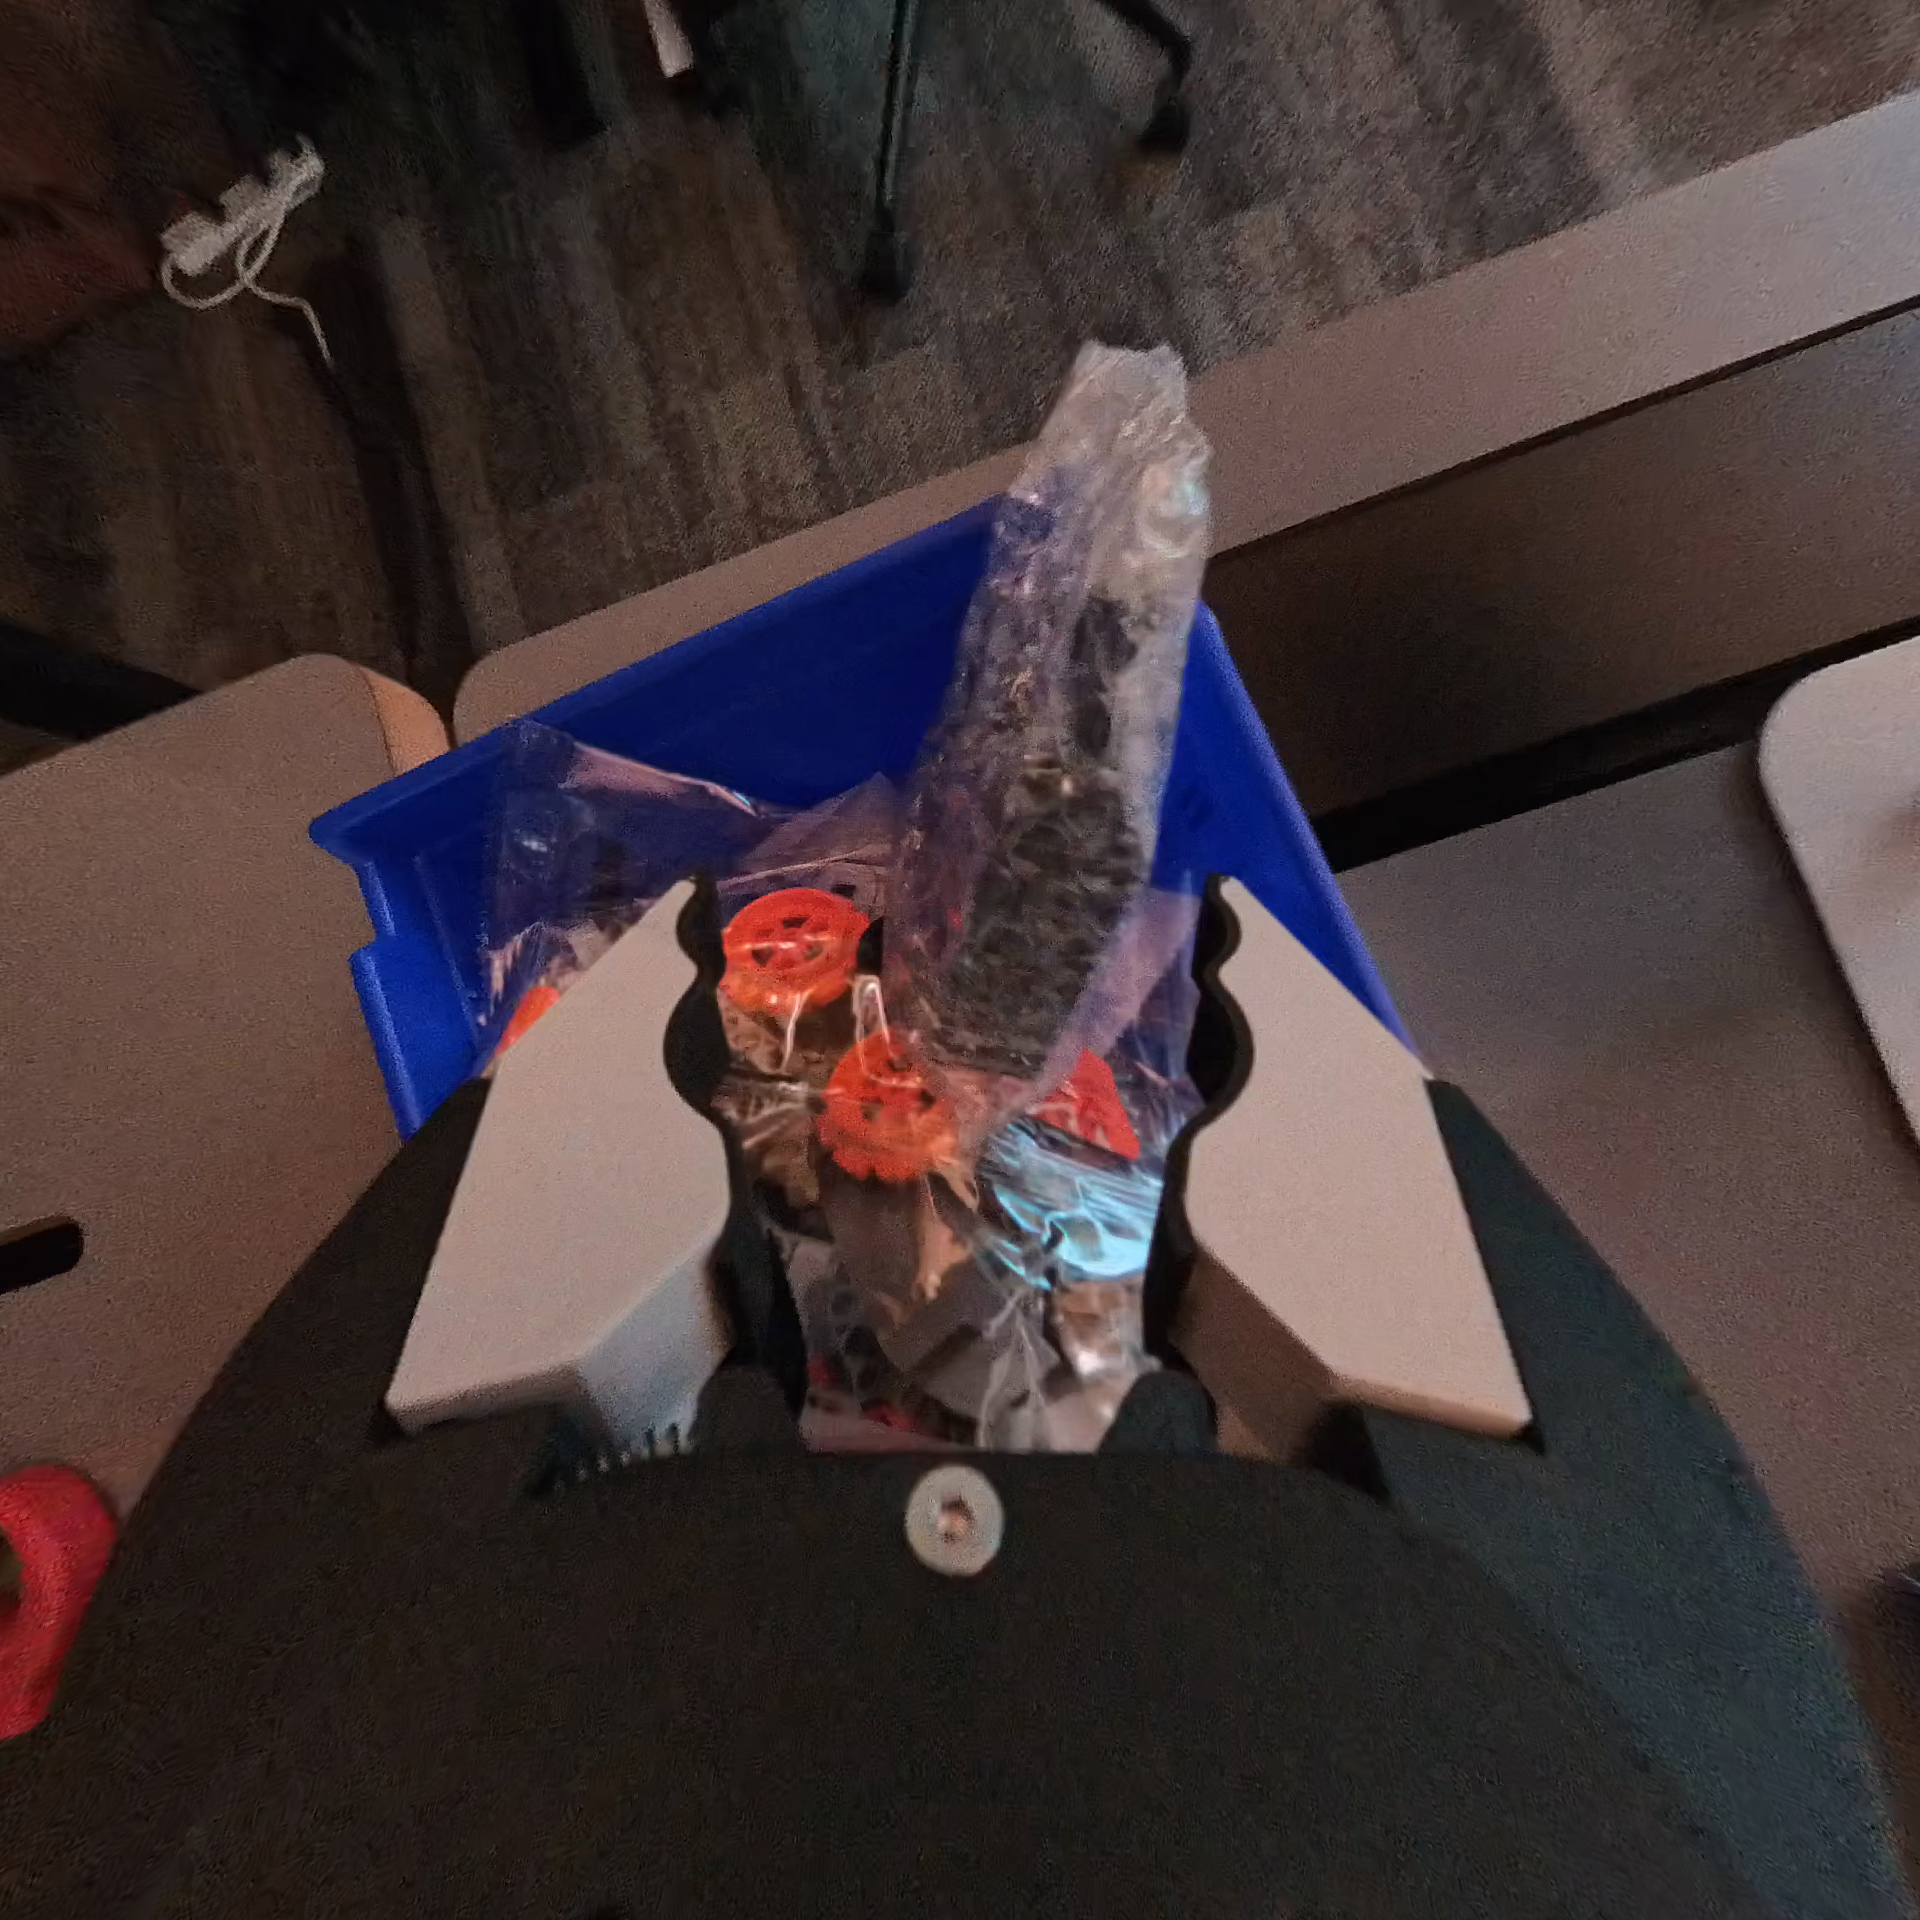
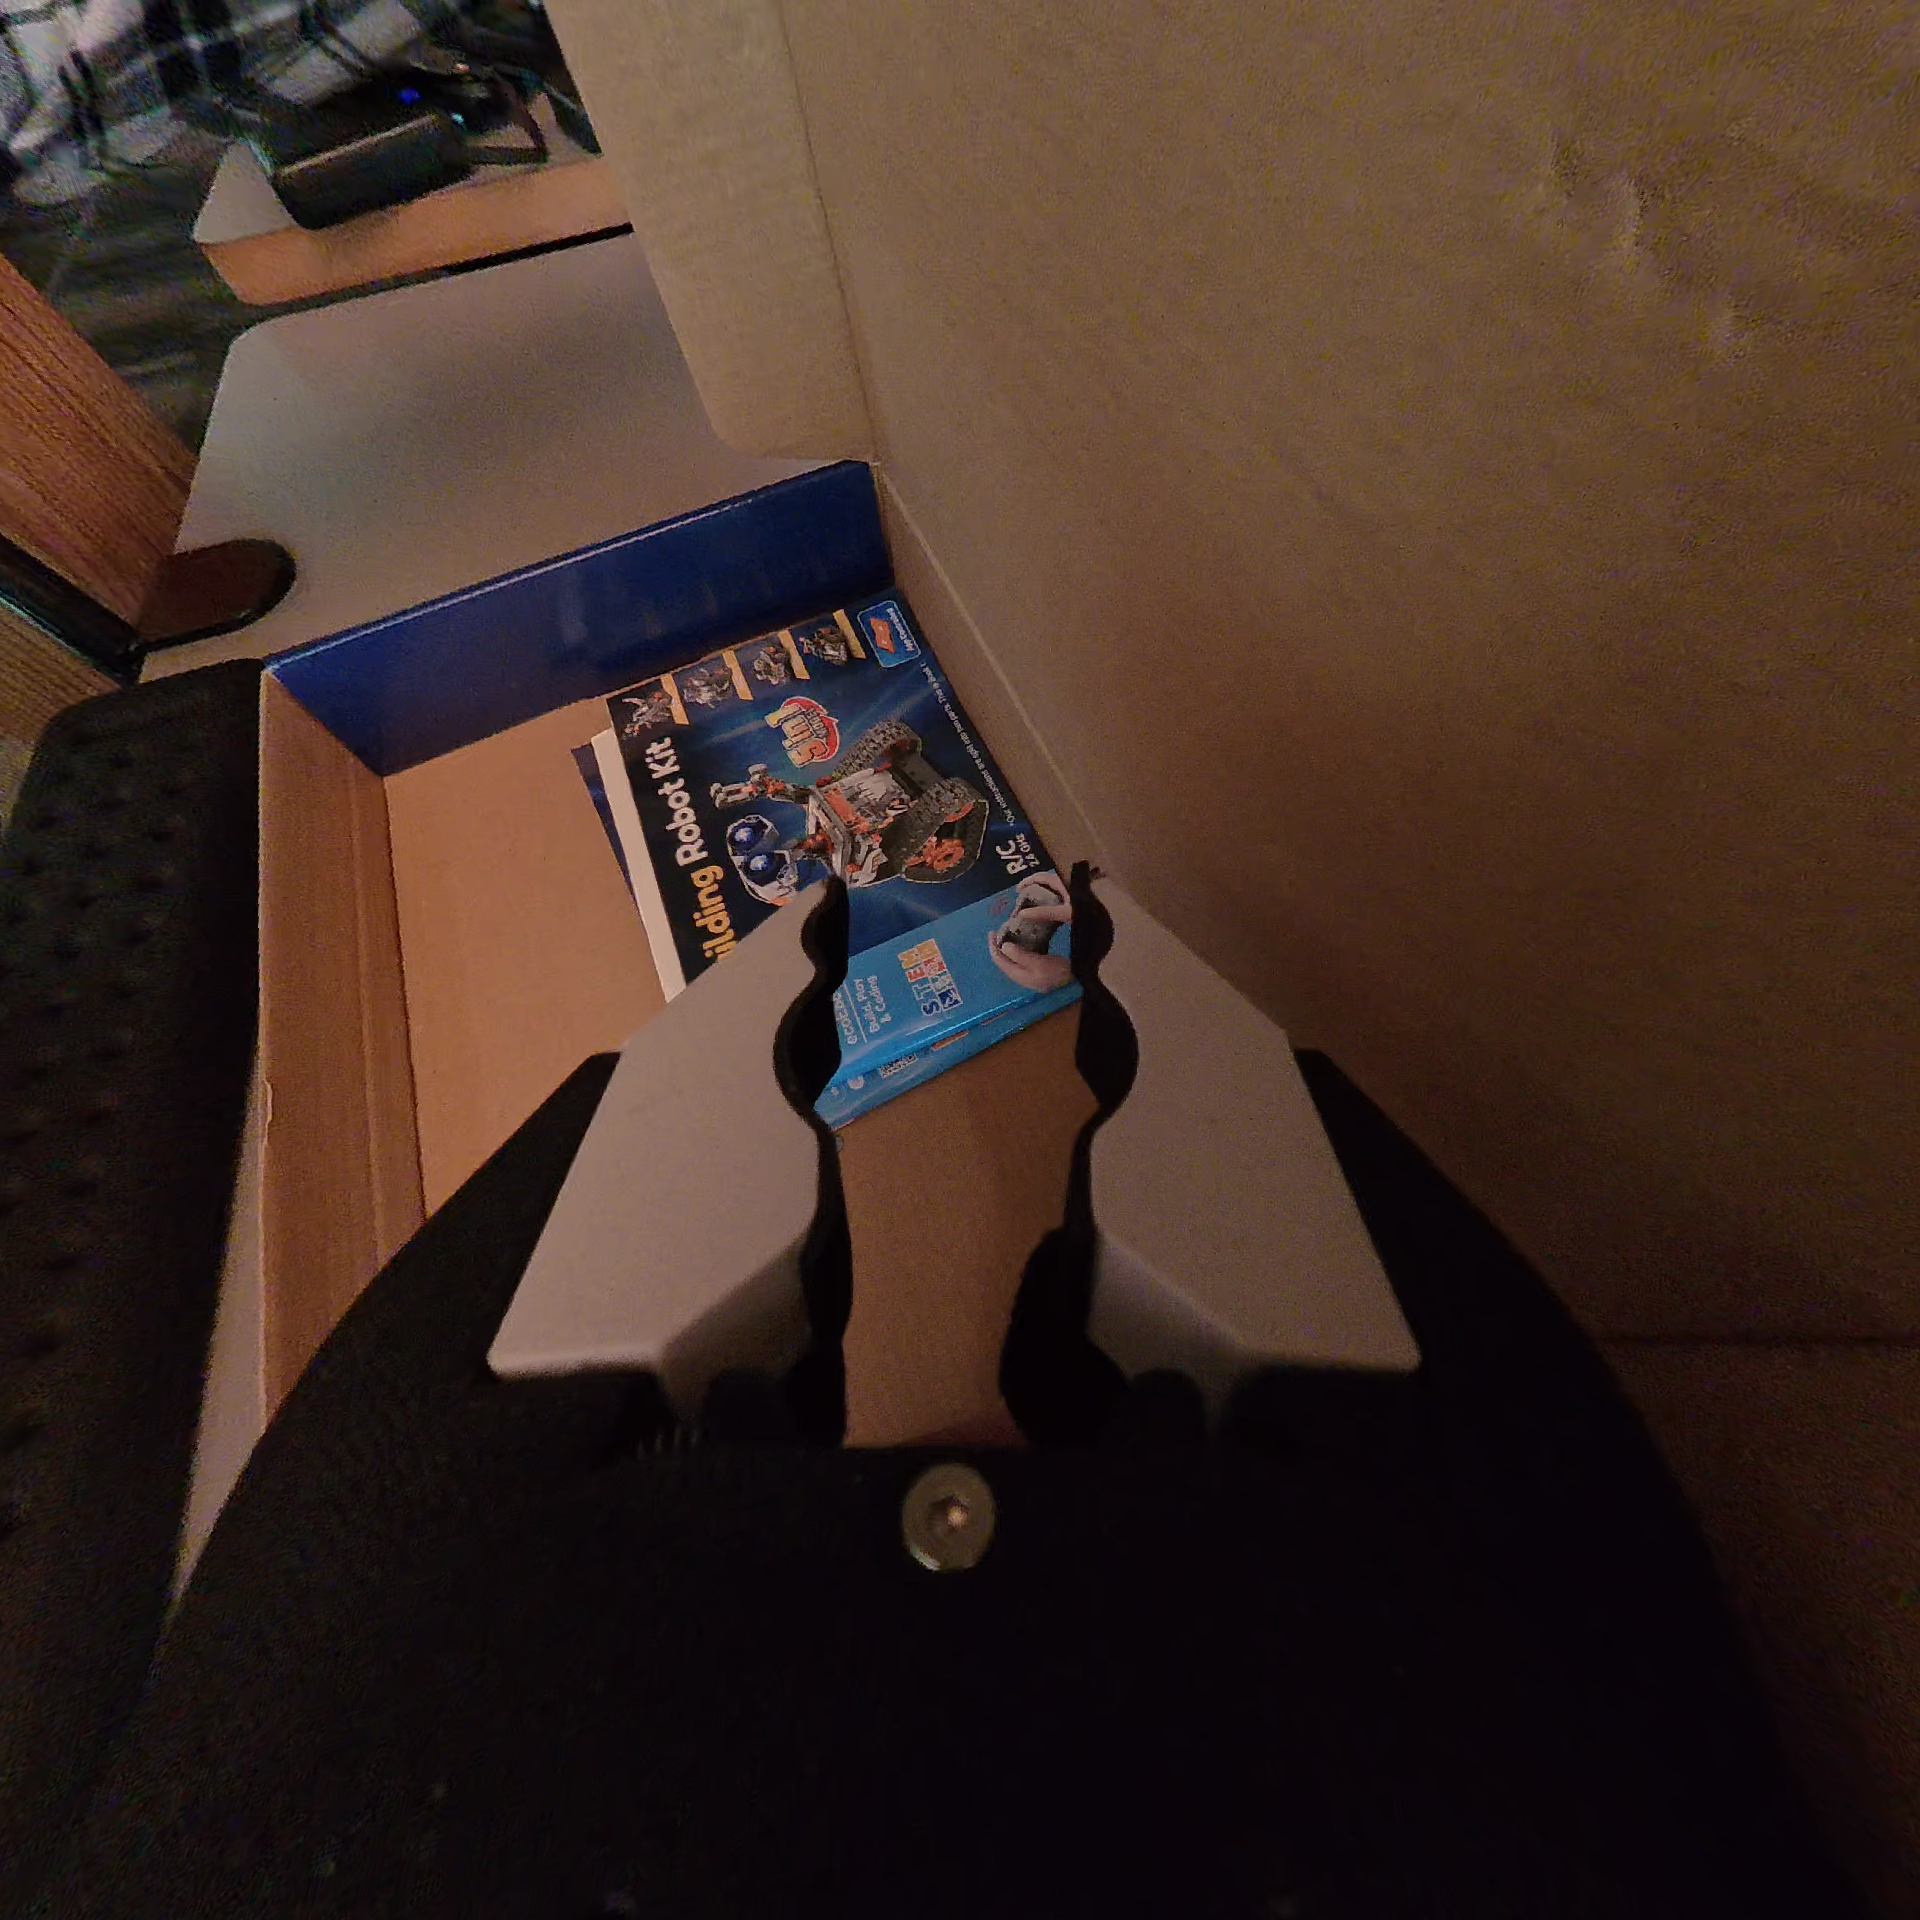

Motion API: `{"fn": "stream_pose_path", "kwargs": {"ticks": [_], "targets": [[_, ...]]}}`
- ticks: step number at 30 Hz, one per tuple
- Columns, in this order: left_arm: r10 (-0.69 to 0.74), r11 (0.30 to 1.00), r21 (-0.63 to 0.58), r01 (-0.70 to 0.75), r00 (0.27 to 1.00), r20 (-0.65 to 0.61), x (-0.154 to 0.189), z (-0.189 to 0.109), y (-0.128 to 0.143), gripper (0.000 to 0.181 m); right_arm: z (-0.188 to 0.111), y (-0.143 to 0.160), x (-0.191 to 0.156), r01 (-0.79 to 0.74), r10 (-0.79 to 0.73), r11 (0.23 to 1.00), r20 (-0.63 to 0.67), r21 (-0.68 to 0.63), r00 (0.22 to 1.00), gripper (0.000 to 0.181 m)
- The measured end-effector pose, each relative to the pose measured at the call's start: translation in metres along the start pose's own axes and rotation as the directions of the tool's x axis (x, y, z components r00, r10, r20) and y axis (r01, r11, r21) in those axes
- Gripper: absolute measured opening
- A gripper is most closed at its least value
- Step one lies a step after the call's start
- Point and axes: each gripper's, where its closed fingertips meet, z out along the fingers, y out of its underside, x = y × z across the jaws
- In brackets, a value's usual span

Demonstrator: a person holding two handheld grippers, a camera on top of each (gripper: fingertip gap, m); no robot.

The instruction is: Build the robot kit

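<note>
The left gripper [image 1: 956, 1049] hangs with jaws spread over a blue bin [image 1: 790, 686] of clear plastic bags [image 1: 1049, 831]; orange gears [image 1: 883, 1117] show through, other contents blurred. The right gripper [image 2: 956, 987], jaws apart and empty, points into a cardboard box [image 2: 488, 914] where a printed booklet [image 2: 831, 790] lies at twelve o'clock, its near edge hidden by the fingers [image 2: 707, 1122].

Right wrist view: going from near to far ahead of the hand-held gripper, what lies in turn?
Right hand-held gripper, open → bare cardboard floor of the box → printed blue booklet lying flat on that floor → blue end wall of the box → pale tabletop → dark bag.
</note>
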Motion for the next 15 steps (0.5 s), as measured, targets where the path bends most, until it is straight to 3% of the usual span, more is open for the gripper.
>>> {"fn": "stream_pose_path", "kwargs": {"ticks": [2,6,10,11,13,15], "targets": [[0.042,0.998,0.057,-0.042,0.999,-0.005,0.005,-0.025,-0.006,0.088,0.0,-0.001,-0.003,0.01,-0.01,1.0,0.008,-0.006,1.0,0.042],[0.183,0.981,0.043,-0.188,0.979,0.091,0.014,-0.073,0.006,0.077,-0.003,-0.005,-0.009,0.034,-0.034,0.999,0.013,-0.008,0.999,0.042],[0.224,0.953,0.211,-0.215,0.975,-0.016,0.067,-0.156,0.012,0.056,-0.012,-0.014,-0.013,0.076,-0.076,0.997,-0.018,-0.002,0.997,0.044],[0.277,0.943,0.196,-0.269,0.961,-0.015,0.077,-0.174,0.027,0.054,-0.014,-0.016,-0.014,0.085,-0.085,0.996,-0.028,0.0,0.996,0.045],[0.415,0.91,0.023,-0.414,0.91,0.002,0.089,-0.196,0.08,0.062,-0.019,-0.02,-0.013,0.102,-0.102,0.995,-0.055,-0.001,0.993,0.045],[0.529,0.844,-0.047,-0.534,0.844,-0.089,0.119,-0.219,0.125,0.059,-0.02,-0.022,-0.009,0.116,-0.116,0.993,-0.09,-0.009,0.989,0.046]]}}
